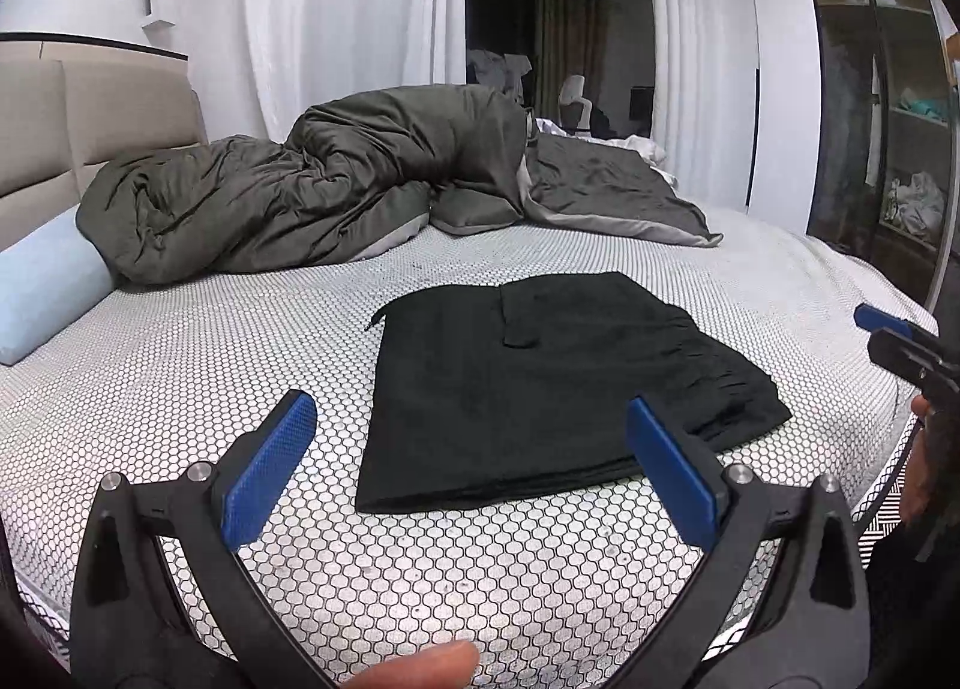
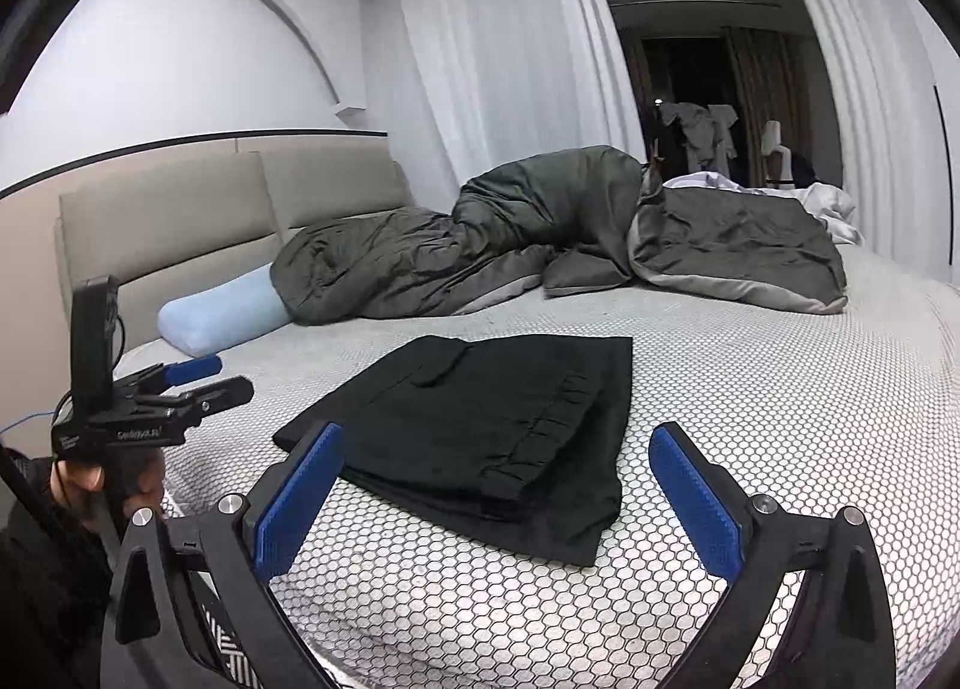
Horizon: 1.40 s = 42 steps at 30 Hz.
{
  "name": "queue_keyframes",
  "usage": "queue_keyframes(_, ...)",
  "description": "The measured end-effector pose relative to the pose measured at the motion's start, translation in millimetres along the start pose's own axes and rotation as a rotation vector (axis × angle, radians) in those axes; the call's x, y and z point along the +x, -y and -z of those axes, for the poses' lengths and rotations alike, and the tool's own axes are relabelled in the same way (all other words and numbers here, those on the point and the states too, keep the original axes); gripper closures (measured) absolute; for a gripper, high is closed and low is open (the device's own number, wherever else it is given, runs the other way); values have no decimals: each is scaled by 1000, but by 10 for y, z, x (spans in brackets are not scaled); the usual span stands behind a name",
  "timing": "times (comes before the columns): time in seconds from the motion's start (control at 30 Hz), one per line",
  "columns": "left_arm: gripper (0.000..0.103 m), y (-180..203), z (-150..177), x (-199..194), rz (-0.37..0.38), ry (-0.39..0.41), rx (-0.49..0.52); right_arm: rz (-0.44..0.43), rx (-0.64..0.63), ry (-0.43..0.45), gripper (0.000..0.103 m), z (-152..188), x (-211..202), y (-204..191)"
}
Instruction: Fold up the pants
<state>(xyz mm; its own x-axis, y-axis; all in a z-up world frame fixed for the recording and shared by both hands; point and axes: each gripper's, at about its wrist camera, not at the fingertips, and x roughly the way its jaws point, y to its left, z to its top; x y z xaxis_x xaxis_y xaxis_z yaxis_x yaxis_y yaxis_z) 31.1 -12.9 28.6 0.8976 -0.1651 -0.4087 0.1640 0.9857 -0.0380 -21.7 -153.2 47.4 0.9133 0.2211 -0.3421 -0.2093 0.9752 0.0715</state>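
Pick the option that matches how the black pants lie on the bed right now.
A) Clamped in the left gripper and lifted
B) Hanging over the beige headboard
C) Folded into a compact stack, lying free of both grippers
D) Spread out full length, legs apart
C: the black fabric pants lie folded in layers on the honeycomb-patterned white bed cover, with the left gripper and right gripper open and empty.

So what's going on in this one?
A person holds a gripper in each hand over a bed. The black pants lie folded into a compact rectangle on the honeycomb-patterned bed cover. The left gripper and right gripper are both open, empty, and clear of the fabric.
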Motion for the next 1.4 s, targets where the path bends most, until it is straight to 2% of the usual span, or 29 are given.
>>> queue_keyframes(0.47,1,-54,39,56,-8,1,-11,19,36,44,0,-43,-50,95)
queue_keyframes(1.4,1,-121,44,19,-10,12,-7,19,10,22,0,-30,-29,113)
